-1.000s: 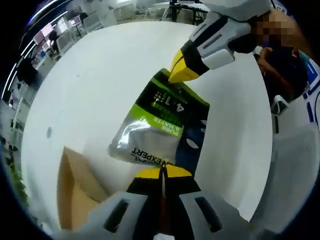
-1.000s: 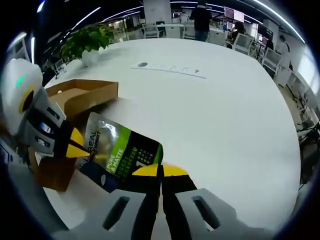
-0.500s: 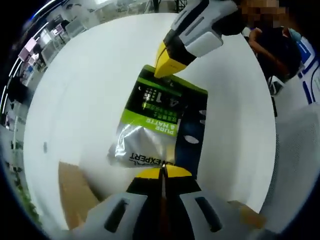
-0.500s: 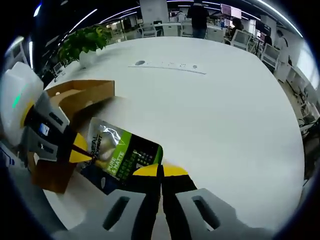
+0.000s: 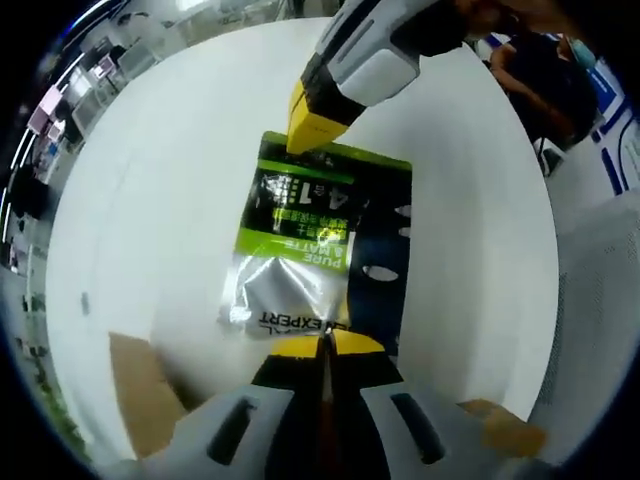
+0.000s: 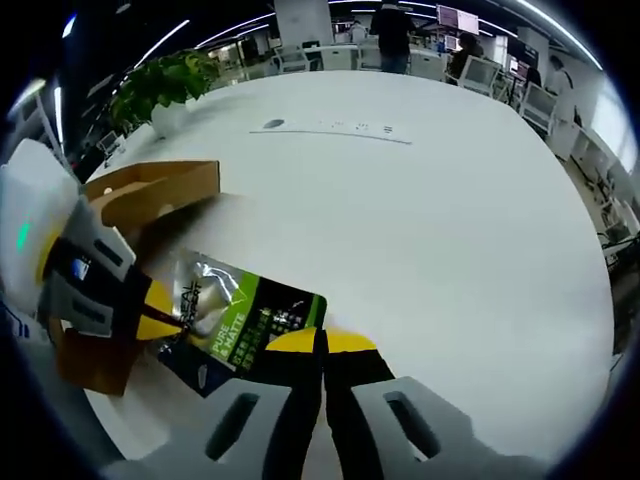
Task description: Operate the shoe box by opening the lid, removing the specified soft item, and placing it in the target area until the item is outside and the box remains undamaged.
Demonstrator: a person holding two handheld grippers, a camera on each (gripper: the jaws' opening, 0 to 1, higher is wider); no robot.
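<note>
A flat, glossy foil pouch, silver, green and dark blue with crinkled highlights, is held above the table between two grippers. The left gripper has its yellow-tipped jaws clamped on one short edge; the right gripper is clamped on the opposite edge. The brown cardboard box sits open beside the pouch, matte and square-cornered. The table is round, smooth and white. A leafy plant stands at its far edge, with office desks beyond.
</note>
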